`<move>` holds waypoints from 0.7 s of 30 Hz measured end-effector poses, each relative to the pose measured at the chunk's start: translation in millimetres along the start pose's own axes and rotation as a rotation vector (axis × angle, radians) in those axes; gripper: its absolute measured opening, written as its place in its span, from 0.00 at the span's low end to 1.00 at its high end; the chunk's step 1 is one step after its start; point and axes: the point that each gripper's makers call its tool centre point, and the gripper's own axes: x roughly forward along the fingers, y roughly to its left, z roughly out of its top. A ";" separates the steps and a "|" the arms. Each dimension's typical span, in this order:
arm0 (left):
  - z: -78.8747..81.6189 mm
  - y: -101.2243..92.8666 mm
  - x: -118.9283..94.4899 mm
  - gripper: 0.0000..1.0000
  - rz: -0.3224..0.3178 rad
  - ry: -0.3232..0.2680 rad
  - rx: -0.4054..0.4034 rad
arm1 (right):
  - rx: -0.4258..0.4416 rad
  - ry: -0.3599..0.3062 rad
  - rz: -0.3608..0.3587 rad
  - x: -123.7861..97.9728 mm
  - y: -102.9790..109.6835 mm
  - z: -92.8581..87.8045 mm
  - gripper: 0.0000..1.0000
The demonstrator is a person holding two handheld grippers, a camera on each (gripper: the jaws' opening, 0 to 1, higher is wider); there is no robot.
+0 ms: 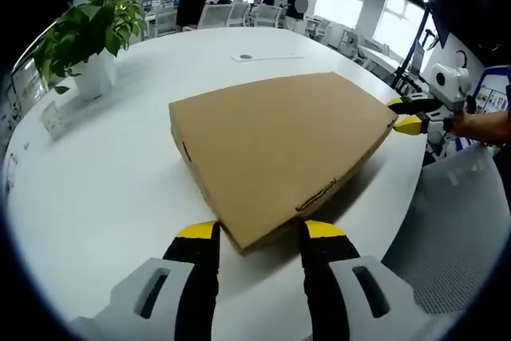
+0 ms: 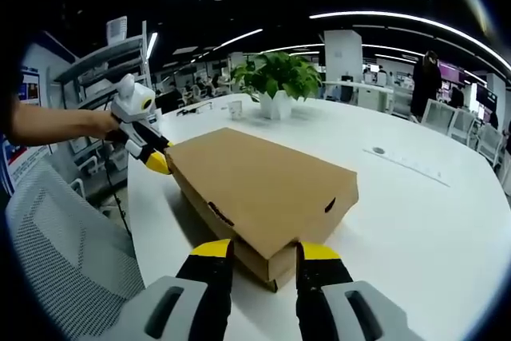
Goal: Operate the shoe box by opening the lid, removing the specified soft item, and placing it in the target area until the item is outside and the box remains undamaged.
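I see the closed shoe box [image 1: 279, 145] lying flat near the curved edge of the white table [image 1: 120, 189], with bare tabletop beyond it toward the potted plant [image 1: 88, 33] and a mesh chair [image 2: 56, 253] close at the rim. My left gripper [image 1: 259, 231] and right gripper [image 2: 263, 250] each stand spread wide around opposite box corners, holding nothing.

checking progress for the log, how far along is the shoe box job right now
Nothing looks done yet: the cardboard shoe box lies on the white table with its lid closed flat. In hand: the left gripper and right gripper each sit open at opposite corners of the box, apparently setting up to lift the lid. Left: opening it, taking out the soft item, which the closed lid hides, and placing it.
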 end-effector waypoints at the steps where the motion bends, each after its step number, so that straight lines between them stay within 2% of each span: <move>1: 0.8 -0.4 -1.0 0.40 0.000 0.000 0.002 | -0.003 -0.003 0.000 -1.3 0.5 1.9 0.27; 7: 8.2 -1.9 -10.1 0.41 -0.001 -0.008 0.008 | -0.008 -0.019 0.002 -6.9 1.0 13.3 0.28; 21: 32.5 -0.6 -33.2 0.44 0.015 -0.079 0.014 | -0.032 -0.065 0.013 -18.7 4.9 41.7 0.31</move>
